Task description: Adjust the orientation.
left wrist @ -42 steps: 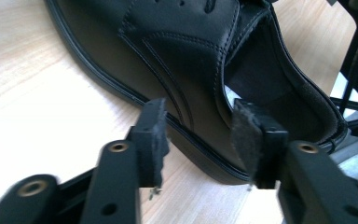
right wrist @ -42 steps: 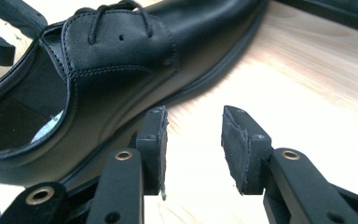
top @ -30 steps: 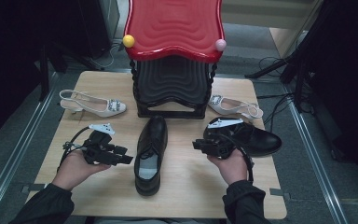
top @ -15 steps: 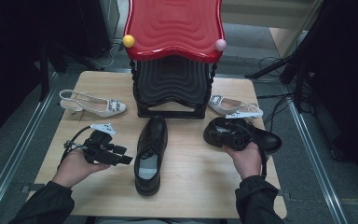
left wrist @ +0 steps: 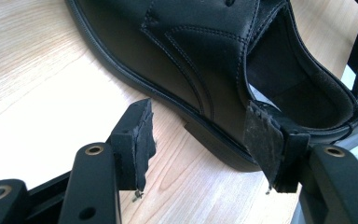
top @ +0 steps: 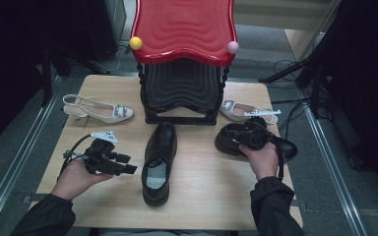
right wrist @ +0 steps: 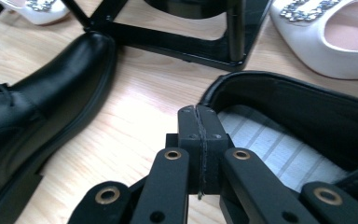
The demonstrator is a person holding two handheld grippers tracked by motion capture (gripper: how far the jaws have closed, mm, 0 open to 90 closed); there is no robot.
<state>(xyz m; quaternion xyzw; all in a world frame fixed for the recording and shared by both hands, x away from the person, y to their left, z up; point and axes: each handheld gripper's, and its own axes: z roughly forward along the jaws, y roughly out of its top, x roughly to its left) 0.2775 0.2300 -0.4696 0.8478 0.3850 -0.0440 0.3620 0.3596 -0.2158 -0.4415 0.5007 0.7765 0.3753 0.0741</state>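
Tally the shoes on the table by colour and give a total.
Black shoes: 2, one in the middle, one under the right gripper.
White shoes: 2, one at the left, one at the right.
Total: 4 shoes.

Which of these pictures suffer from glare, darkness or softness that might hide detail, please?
High view: dark surroundings, soft overall; the black shoe in the middle loses detail. Left gripper view: sharp on the shoe's stitching, bright wash on the table. Right gripper view: a glare patch on the wood beside the shut right gripper; the white shoe looks slightly soft.
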